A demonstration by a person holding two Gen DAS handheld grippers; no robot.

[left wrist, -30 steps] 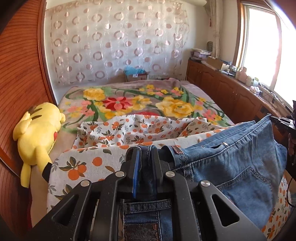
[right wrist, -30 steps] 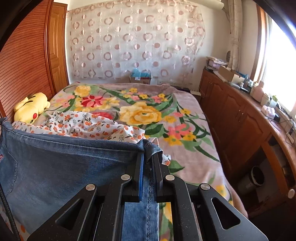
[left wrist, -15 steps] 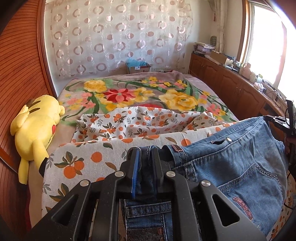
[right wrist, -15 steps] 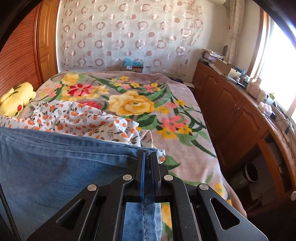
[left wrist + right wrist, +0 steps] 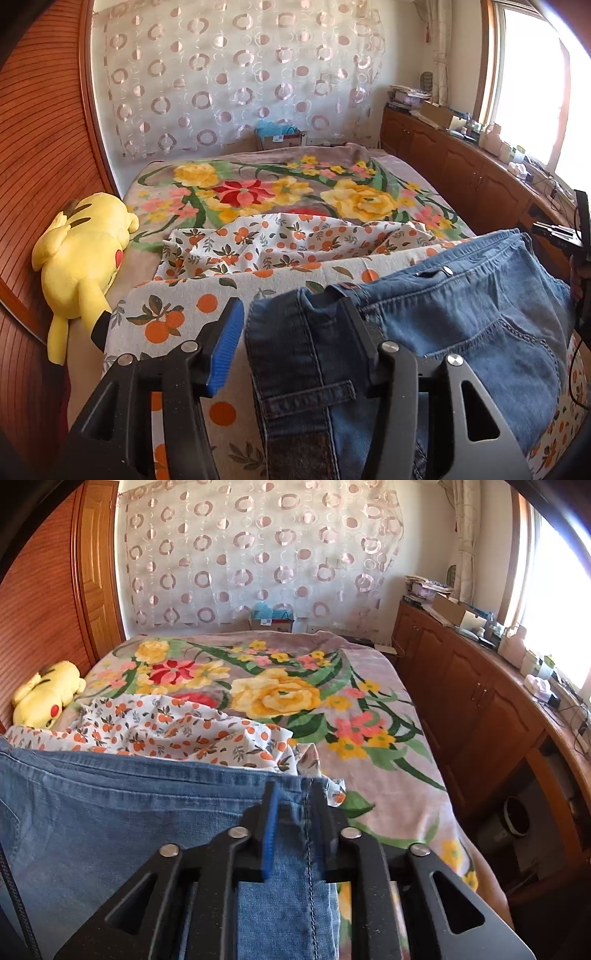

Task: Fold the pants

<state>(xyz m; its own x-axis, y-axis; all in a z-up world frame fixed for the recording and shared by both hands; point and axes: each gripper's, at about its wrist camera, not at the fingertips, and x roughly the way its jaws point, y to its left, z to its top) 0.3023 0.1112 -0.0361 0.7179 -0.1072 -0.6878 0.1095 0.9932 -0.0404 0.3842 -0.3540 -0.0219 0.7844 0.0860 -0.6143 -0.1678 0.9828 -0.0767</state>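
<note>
Blue jeans (image 5: 461,317) lie with their waistband across an orange-print sheet (image 5: 177,314) on the bed. My left gripper (image 5: 291,321) is at the waistband's left end and its jaws are opening. The denim sits loose between them, leaning on the right finger, and the blue pad (image 5: 225,343) stands clear of it. In the right wrist view, my right gripper (image 5: 293,805) is at the right end of the jeans (image 5: 110,812). Its jaws are opening too, with a seam of denim in the narrow gap between them.
A yellow plush toy (image 5: 81,251) lies at the bed's left edge against a wooden wall. The floral blanket (image 5: 280,698) covers the far half of the bed. Wooden cabinets (image 5: 461,686) with clutter on top line the right side. A box (image 5: 271,622) stands beyond the bed.
Both grippers were shut on the jeans' waistband and now stand apart from it. The left jaws parted widely, the right only a little. The jeans have sunk onto the sheet.
</note>
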